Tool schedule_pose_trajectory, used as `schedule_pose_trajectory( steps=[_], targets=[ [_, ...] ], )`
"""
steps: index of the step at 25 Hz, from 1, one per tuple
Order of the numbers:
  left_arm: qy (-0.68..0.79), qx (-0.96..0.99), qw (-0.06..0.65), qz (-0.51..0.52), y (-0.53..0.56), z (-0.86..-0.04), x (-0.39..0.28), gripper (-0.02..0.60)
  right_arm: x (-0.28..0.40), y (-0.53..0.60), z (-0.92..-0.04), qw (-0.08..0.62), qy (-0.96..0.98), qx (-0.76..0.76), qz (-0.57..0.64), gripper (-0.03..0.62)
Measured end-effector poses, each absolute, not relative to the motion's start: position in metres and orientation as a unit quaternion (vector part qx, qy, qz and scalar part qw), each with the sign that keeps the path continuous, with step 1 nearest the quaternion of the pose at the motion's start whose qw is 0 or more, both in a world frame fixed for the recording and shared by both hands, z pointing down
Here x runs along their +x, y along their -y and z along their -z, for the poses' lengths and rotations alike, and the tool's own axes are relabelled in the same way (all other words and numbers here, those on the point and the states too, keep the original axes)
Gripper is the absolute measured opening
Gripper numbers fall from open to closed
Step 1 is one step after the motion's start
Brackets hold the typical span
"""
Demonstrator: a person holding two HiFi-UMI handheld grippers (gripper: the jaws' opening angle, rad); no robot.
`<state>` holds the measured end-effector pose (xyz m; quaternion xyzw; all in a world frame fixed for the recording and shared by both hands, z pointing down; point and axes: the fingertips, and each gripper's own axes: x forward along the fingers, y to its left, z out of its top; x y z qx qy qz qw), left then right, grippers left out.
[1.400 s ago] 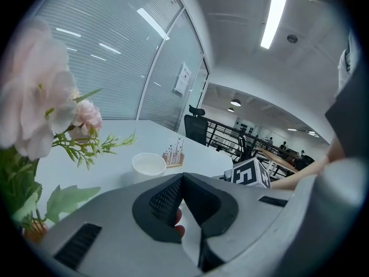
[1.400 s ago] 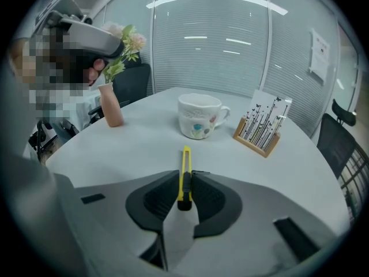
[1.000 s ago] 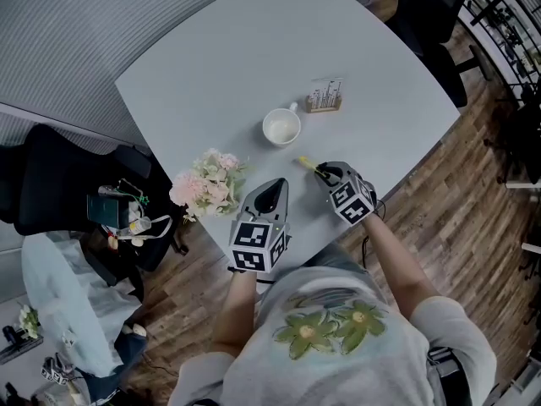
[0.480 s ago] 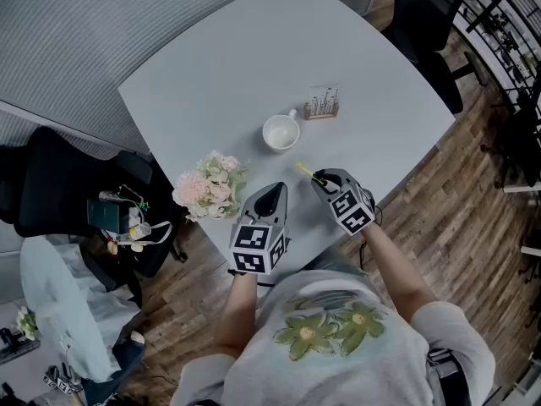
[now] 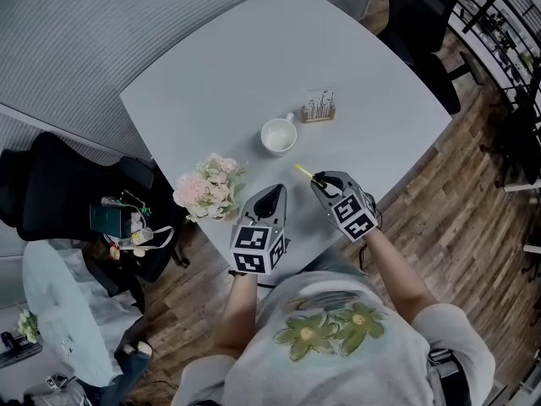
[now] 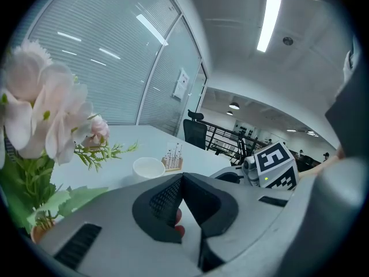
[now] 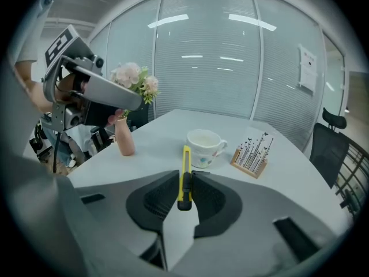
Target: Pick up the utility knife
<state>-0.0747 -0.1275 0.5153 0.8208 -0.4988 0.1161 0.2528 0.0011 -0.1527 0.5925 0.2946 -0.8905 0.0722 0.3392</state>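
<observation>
The yellow utility knife [image 7: 184, 176] is clamped between the dark pads of my right gripper [image 7: 185, 184], its slim body pointing forward past the fingertips. Seen from the head view, the knife [image 5: 303, 172] sticks out of the right gripper [image 5: 318, 181] above the near part of the white table [image 5: 228, 66], lifted off the surface. My left gripper [image 5: 272, 189] hovers beside it to the left, near the table's front edge. Its jaws [image 6: 181, 178] meet at the tips with no object between them.
A white mug [image 5: 279, 134] stands just beyond the knife, with a small wooden card holder [image 5: 319, 106] behind it. A pink vase of pale flowers [image 5: 207, 184] sits left of the left gripper. Black office chairs [image 5: 420, 19] flank the table.
My right gripper has risen a little with the knife held in it, lifting it off the table. The left gripper has stayed where it was.
</observation>
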Motion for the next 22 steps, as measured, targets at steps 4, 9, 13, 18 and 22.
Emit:
schedule_pose_trajectory(
  steps=[4,9,13,18,22],
  targets=[
    [0.497,0.823,0.249,-0.118,0.125,-0.514,-0.071,0.0,0.001,0.149,-0.58,0.33,0.894,0.297,-0.066,0.072],
    [0.496,0.824,0.246,-0.119,0.124,-0.512,-0.069,0.001,0.002,0.146,-0.569,0.321,0.896,0.3,-0.059,0.072],
    [0.496,0.825,0.243,-0.12,0.121,-0.51,-0.067,0.0,0.003,0.143,-0.557,0.314,0.899,0.3,-0.046,0.072],
    [0.492,0.829,0.238,-0.121,0.121,-0.507,-0.063,0.001,0.001,0.139,-0.546,0.304,0.902,0.303,-0.045,0.072],
    [0.489,0.831,0.236,-0.122,0.122,-0.505,-0.06,0.0,0.0,0.137,-0.534,0.294,0.904,0.307,-0.047,0.072]
  ],
)
